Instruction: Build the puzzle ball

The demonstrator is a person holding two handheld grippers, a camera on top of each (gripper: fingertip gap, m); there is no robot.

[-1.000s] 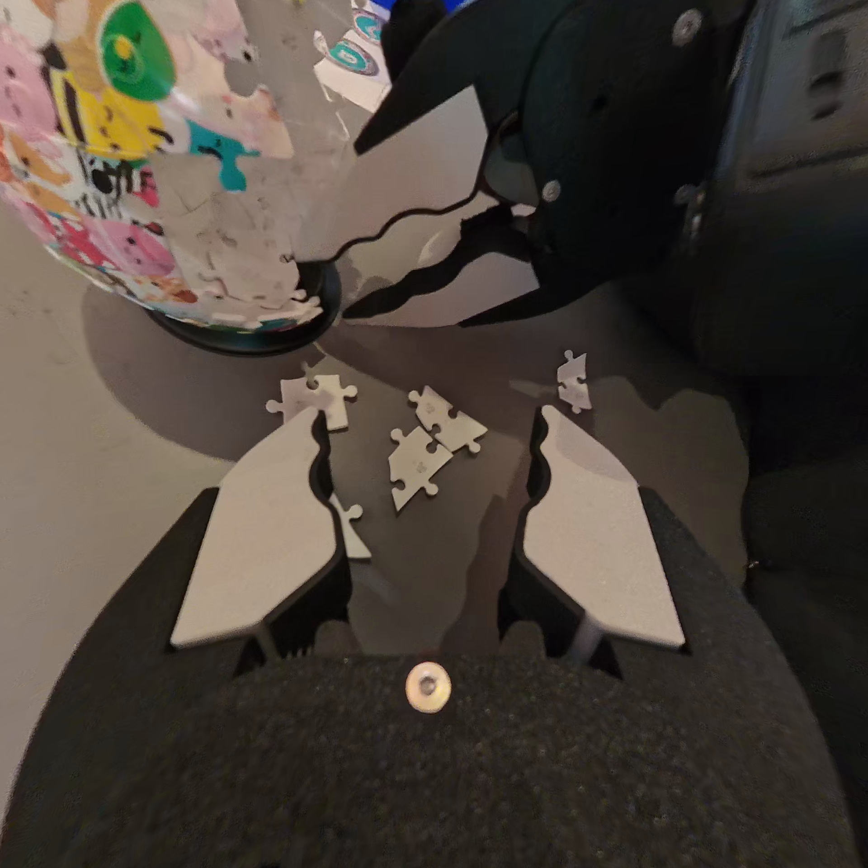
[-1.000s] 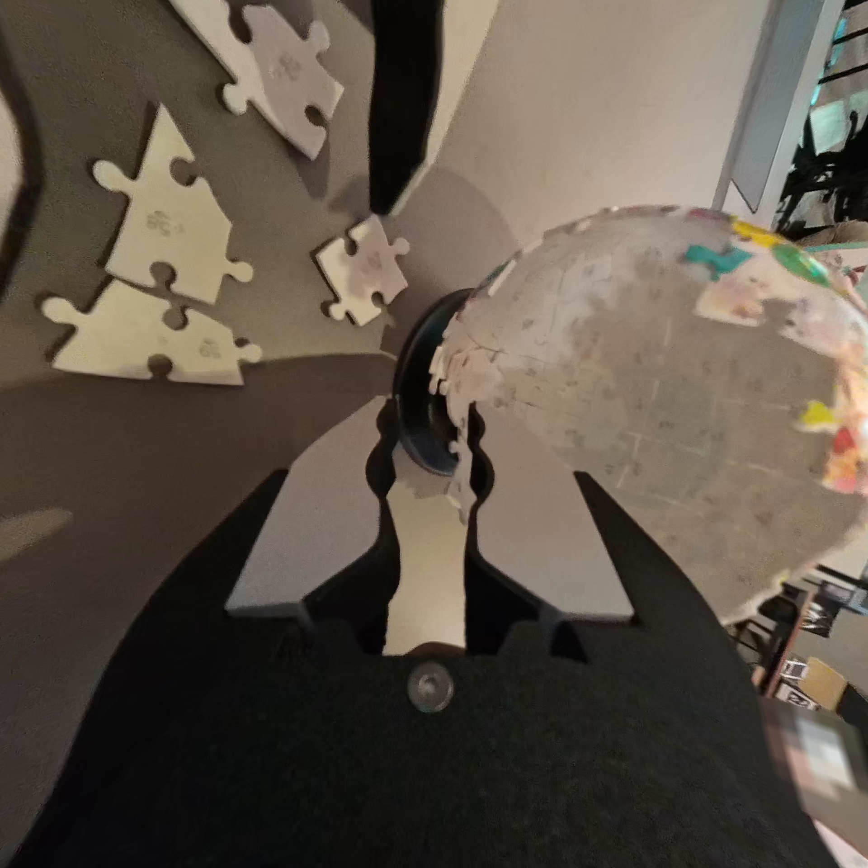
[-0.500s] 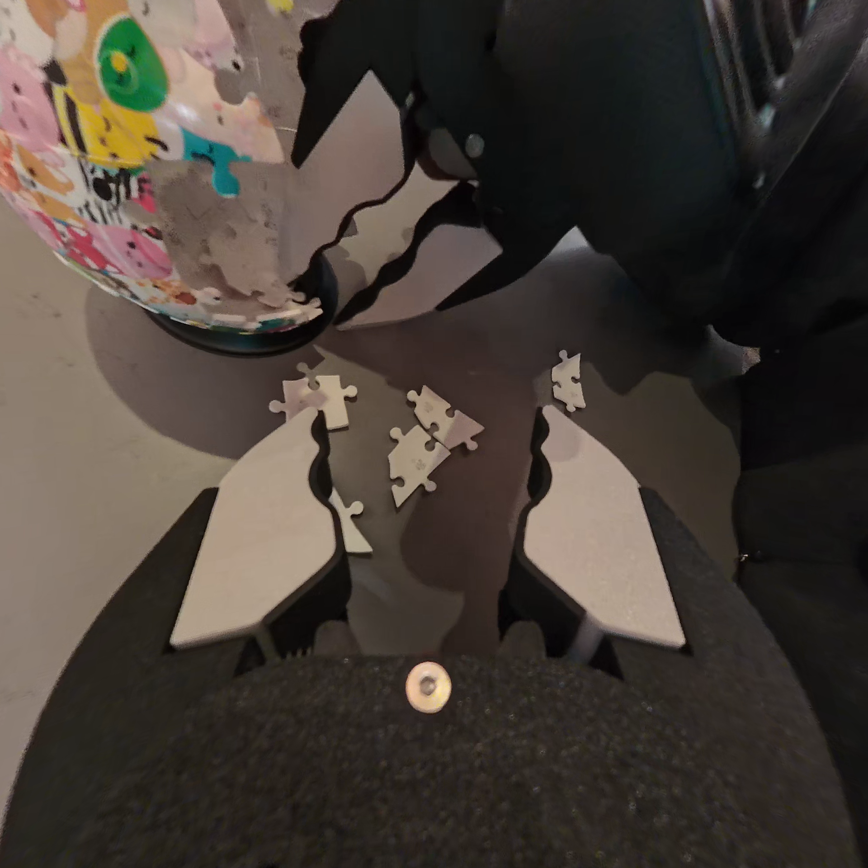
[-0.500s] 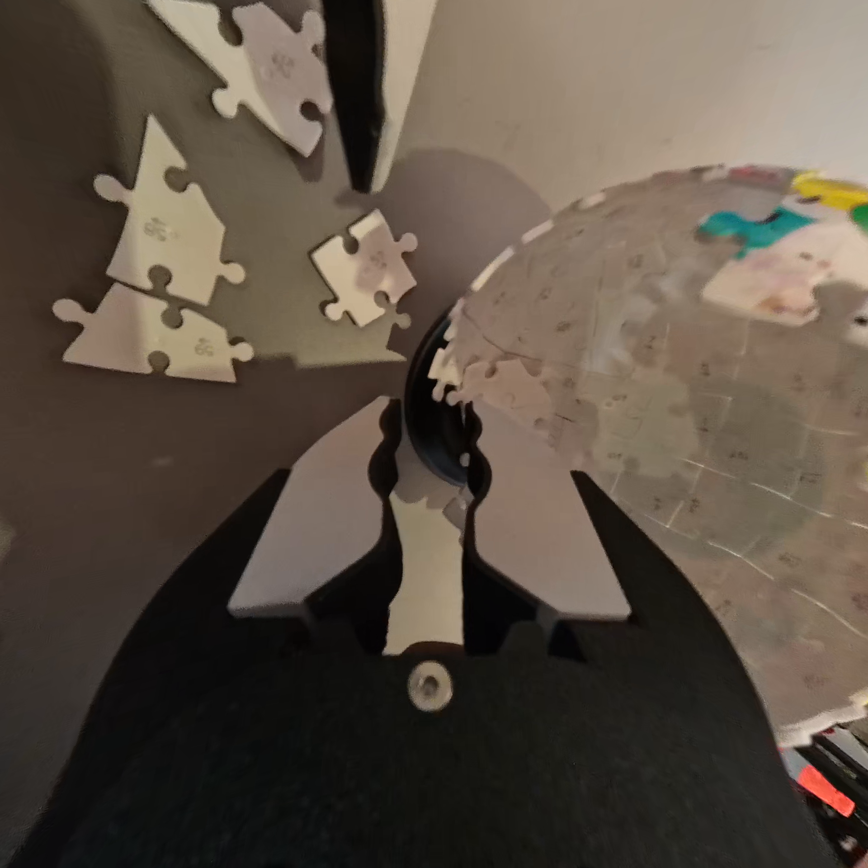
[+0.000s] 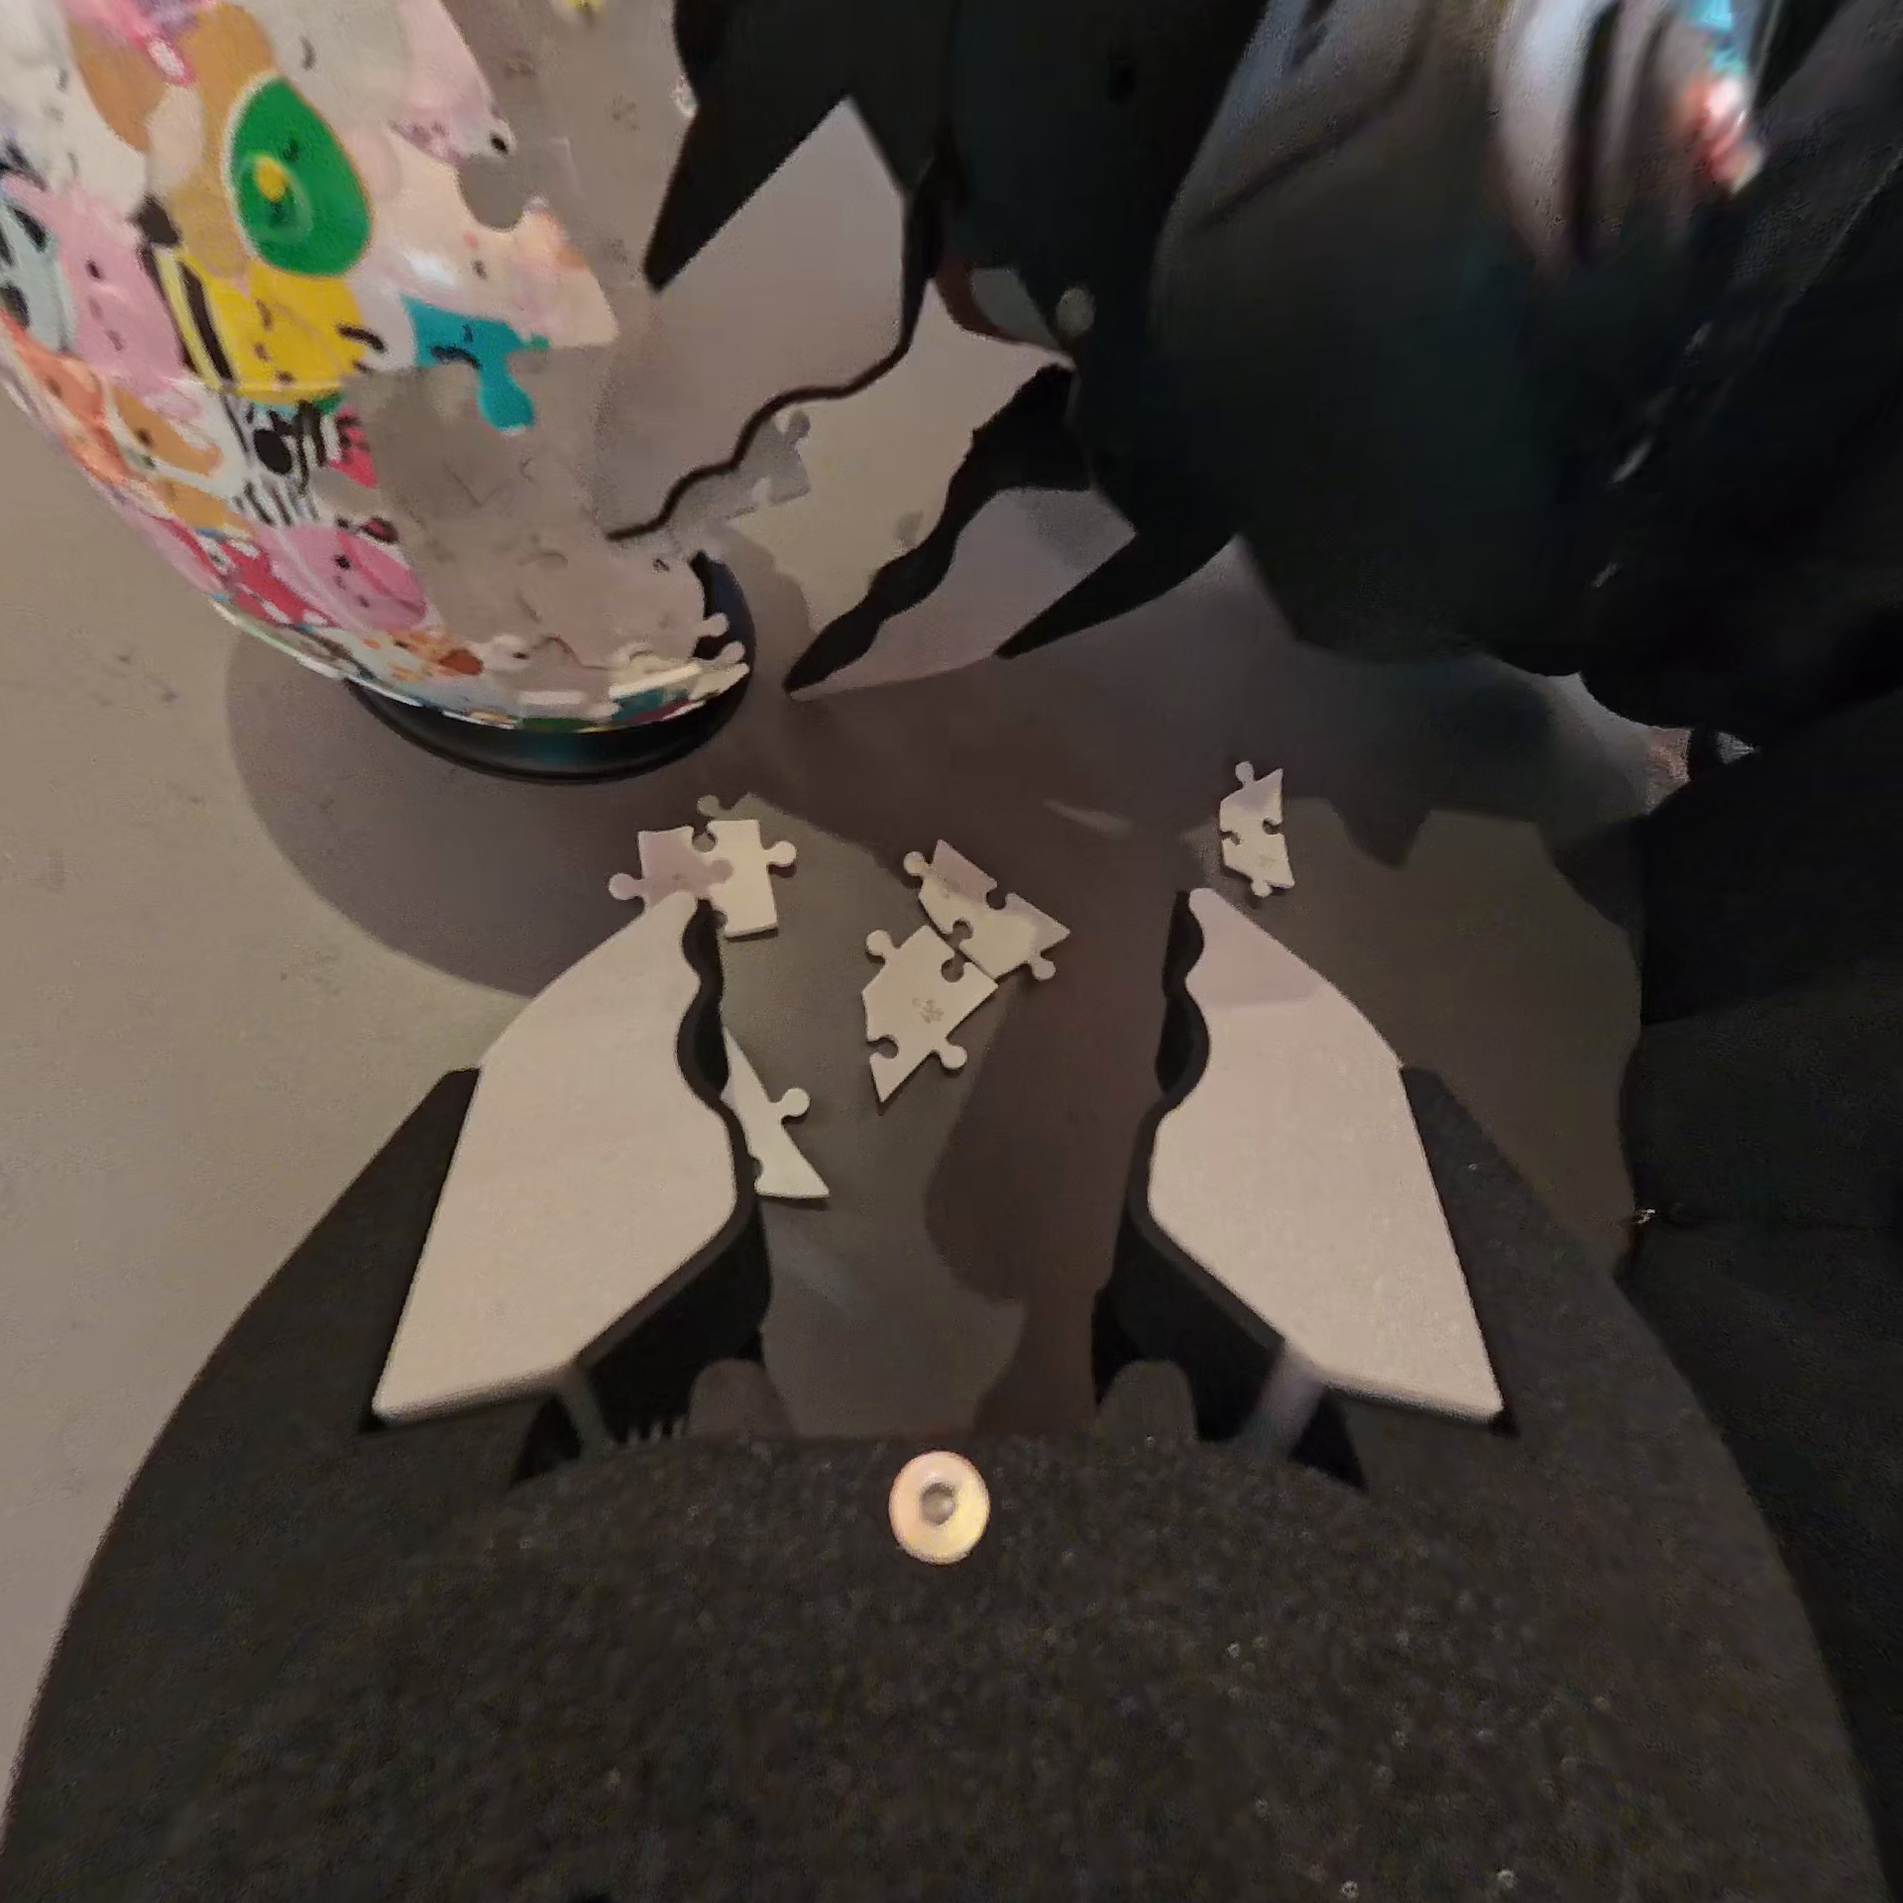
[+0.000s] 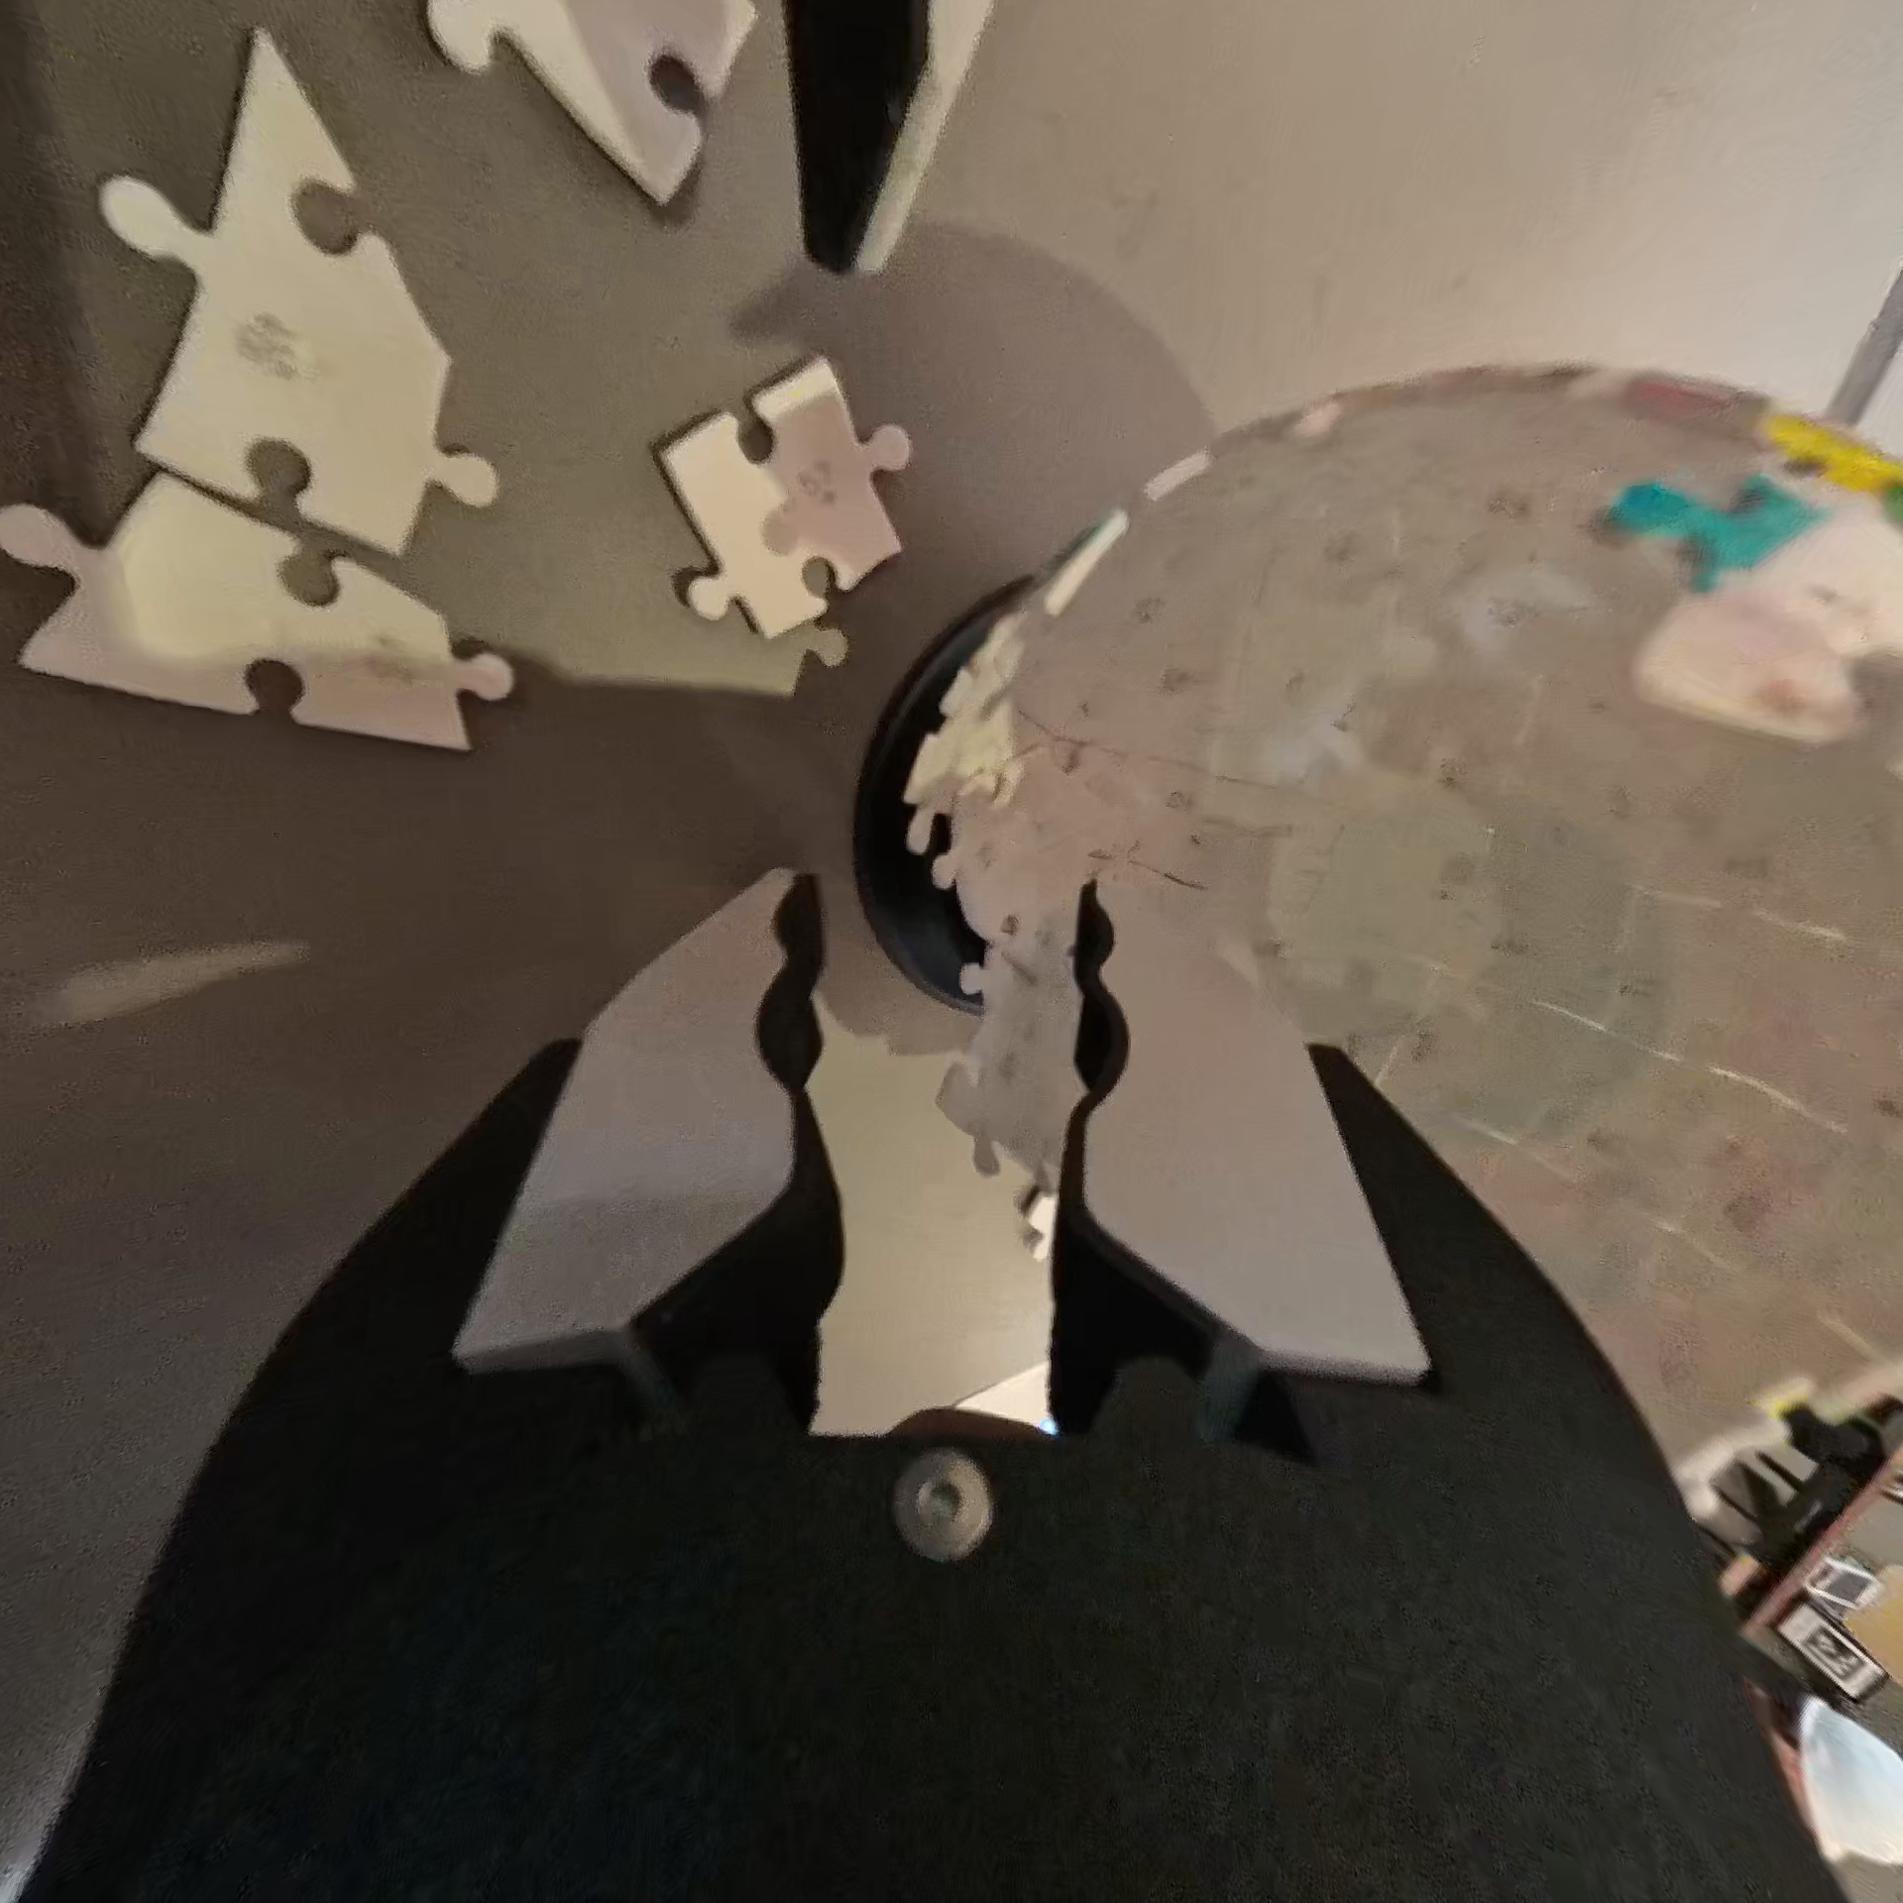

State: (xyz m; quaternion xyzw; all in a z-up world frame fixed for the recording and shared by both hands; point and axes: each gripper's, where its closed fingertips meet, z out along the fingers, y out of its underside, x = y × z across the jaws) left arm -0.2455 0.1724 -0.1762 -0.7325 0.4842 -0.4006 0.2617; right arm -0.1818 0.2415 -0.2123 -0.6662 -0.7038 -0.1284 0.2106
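Meanwhile, the puzzle ball [image 5: 268,340] is sitting on its dark round stand [image 5: 577,736] toward the far left of the tabletop [image 5: 154,1030], its near side showing bright cartoon prints and its right side showing the plain grey backs of the pieces. In the right wrist view the same ball [image 6: 1493,803] is filling the right half of the picture.

The left gripper [image 5: 932,906] is hovering above the tabletop with its fingers spread wide and nothing between them. Loose puzzle pieces are lying face down just past its tips: a joined pair [image 5: 711,865] beside the left finger, two touching pieces [image 5: 953,947] in the middle, a single piece [image 5: 1256,834] by the right finger, and one piece [image 5: 777,1133] partly hidden under the left finger.

The right gripper [image 6: 942,927] is reaching in at the ball's lower edge, close to the stand. Its fingers are parted, and a grey puzzle piece [image 6: 1014,1071] is lying against the inner face of one finger, touching the ball's jagged rim. Whether that piece is being pinched cannot be told.
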